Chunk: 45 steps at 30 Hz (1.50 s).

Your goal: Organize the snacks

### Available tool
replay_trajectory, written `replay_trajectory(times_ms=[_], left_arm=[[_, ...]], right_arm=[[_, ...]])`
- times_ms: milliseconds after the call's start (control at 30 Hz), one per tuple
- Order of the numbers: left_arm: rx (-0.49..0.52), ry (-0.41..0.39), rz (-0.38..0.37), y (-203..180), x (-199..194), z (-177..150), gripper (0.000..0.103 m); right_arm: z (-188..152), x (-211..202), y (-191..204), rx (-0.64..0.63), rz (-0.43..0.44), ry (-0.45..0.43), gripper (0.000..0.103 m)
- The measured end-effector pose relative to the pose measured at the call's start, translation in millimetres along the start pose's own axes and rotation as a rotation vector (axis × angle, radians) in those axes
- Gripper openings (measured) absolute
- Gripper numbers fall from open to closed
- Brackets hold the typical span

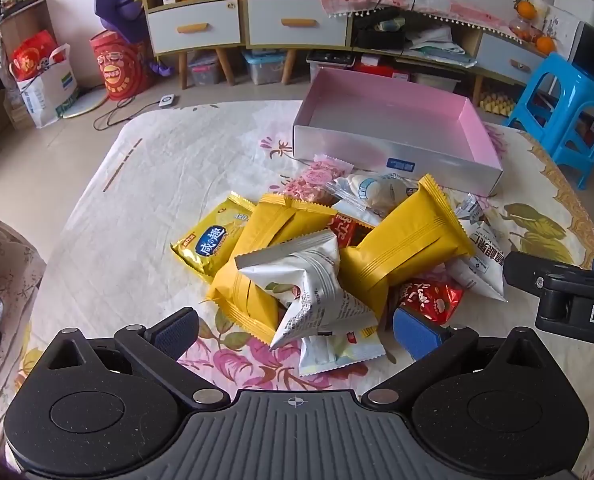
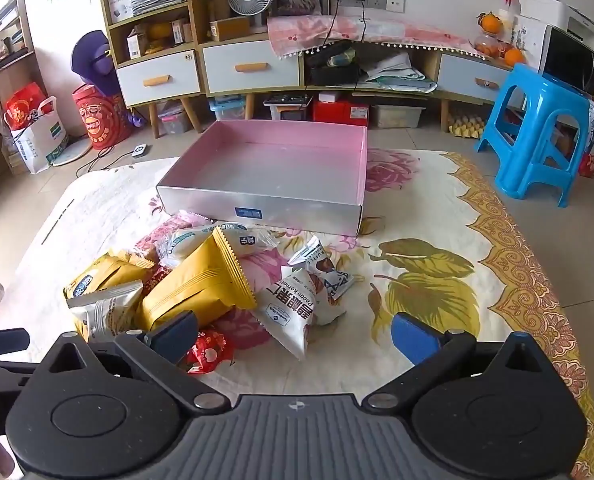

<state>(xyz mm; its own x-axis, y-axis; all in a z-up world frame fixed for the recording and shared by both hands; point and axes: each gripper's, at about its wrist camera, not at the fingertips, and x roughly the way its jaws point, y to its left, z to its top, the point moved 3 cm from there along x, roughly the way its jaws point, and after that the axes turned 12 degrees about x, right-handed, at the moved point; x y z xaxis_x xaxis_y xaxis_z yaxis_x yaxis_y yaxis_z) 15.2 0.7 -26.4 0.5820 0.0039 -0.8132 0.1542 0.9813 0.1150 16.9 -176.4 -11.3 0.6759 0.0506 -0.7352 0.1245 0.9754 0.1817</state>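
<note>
Blue pads framed both views: my left hand-held gripper (image 1: pixel 297 330) had its jaws spread wide and empty over the near edge of the snack pile (image 1: pixel 337 248), and my right hand-held gripper (image 2: pixel 295 334) was equally wide and empty, its left pad close to a small red wrapper (image 2: pixel 209 354). From the left wrist camera, a white crinkled packet (image 1: pixel 309 288) sat at twelve o'clock, leaning on two yellow packets (image 1: pixel 401 244). Beyond the pile, at about one o'clock, the pink-lined box (image 1: pixel 393 160) stood empty on the floral cloth of the counter (image 1: pixel 145 200).

My judgement was that the step in hand was picking a first snack. Taking the loose top packet across its narrow middle, not its flared seal, should keep neighbours from dragging along.

Packets buried under the yellow ones were mostly hidden, and most print was too small for me to read. The right hand-held gripper showed only partly at three o'clock in the left view.
</note>
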Motion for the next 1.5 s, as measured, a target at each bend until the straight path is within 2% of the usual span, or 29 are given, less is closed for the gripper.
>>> replay_trajectory(times_ms=[1500], left_arm=[[0.01,-0.004,0.01,1.6,-2.8,1.1,0.103]], right_arm=[[-1.9,1.8,3.7,-0.015,-0.003,0.017,0.095]])
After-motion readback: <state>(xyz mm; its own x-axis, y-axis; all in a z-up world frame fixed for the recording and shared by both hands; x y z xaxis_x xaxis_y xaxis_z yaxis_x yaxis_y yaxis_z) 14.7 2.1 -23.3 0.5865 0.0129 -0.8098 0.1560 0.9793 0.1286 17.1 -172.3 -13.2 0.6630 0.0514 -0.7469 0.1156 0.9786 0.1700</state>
